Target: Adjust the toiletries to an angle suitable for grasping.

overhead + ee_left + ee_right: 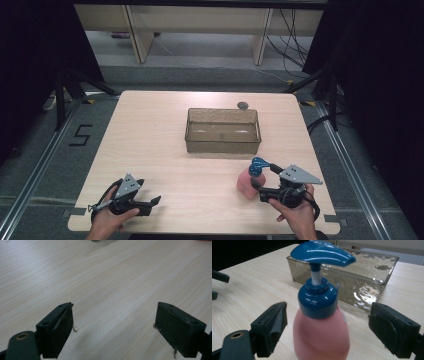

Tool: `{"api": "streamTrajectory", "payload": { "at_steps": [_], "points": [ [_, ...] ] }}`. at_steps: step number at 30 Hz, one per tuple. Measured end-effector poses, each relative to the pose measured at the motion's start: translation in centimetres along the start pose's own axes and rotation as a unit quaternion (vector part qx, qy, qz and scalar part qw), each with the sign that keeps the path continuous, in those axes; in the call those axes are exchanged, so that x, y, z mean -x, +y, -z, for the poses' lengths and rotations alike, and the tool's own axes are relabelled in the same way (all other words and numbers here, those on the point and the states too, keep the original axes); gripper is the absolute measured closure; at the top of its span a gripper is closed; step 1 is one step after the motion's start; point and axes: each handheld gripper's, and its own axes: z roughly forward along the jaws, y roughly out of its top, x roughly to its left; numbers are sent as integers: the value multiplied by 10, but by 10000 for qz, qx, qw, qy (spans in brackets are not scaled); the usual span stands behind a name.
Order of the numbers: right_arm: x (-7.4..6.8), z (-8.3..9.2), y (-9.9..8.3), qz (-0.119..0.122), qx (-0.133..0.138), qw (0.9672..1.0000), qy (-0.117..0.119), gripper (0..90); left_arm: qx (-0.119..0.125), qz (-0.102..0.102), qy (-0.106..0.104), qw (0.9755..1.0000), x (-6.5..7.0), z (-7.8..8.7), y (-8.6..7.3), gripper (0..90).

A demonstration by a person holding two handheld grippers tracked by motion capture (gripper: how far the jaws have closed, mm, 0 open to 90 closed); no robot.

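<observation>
We see the right gripper (327, 332) spread wide around a pink pump bottle (322, 335) with a blue pump head (322, 252); the bottle stands upright between its fingers (270, 327), touching neither. Beyond the fingertips lies a clear rectangular tray (367, 287) on the wooden table (150, 145). The left gripper (113, 327) also stands wide open, with bare tabletop between its fingers (60, 327).

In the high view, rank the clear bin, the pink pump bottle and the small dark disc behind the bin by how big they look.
1. clear bin, by far the largest.
2. pink pump bottle, between the open jaws of the right gripper.
3. small dark disc, smallest; it lies farthest from the camera.
</observation>
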Motion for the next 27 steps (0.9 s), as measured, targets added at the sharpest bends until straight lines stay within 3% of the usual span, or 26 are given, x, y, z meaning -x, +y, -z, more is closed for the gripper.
{"api": "streamTrajectory", "payload": {
  "at_steps": [3, 4, 5, 10, 12, 14, 15, 16, 17, 18, 20, 23, 26, 27],
  "points": [
    [-1, -4, 1, -57, 42, 10000, 60, 166, -43, 2, 14, 10000, 0, 1, 0, 148],
    [0, -4, 1, 37, 4, 10000, 13, 167, 6, 58, 20, 10000, 0, 0, 0, 149],
    [-1, -6, 1, 16, 38, 10000, 39, 168, -88, -31, 59, 9999, -1, 1, 1, 148],
    [0, -10, 2, 67, 13, 9999, 100, 171, -66, -13, 14, 10000, -3, 1, 0, 149],
    [1, -12, 3, 40, 12, 10000, 67, 172, 23, 104, 27, 9999, -1, -1, 0, 148],
    [2, -15, 4, 123, 38, 9999, 110, 173, 31, 41, 0, 10000, -2, -1, 1, 148],
    [1, -15, 4, 46, -15, 9999, 119, 174, 20, 29, -14, 10000, -2, -1, 1, 149],
    [1, -16, 5, 70, -5, 9999, 123, 175, -54, -83, -22, 9999, -3, 0, 1, 148],
    [1, -17, 5, 171, 35, 9998, 116, 176, 17, -17, -1, 10000, -2, -1, 1, 148],
    [-1, -17, 6, 65, 8, 9999, 148, 179, -28, -16, -17, 10000, -2, -1, 1, 148],
    [0, -17, 6, 143, -37, 9998, 116, 180, -54, -69, 0, 10000, -2, 0, 2, 148],
    [0, -20, 6, 129, -14, 9998, 155, 184, 8, 14, -23, 10000, -1, -2, 2, 148],
    [-1, -21, 7, 122, -43, 9998, 131, 185, -72, -59, 2, 10000, -2, -2, 2, 148],
    [-3, -21, 7, 21, -47, 9998, 186, 192, -64, -77, 9, 9999, -2, -3, 2, 149]
  ]
}}
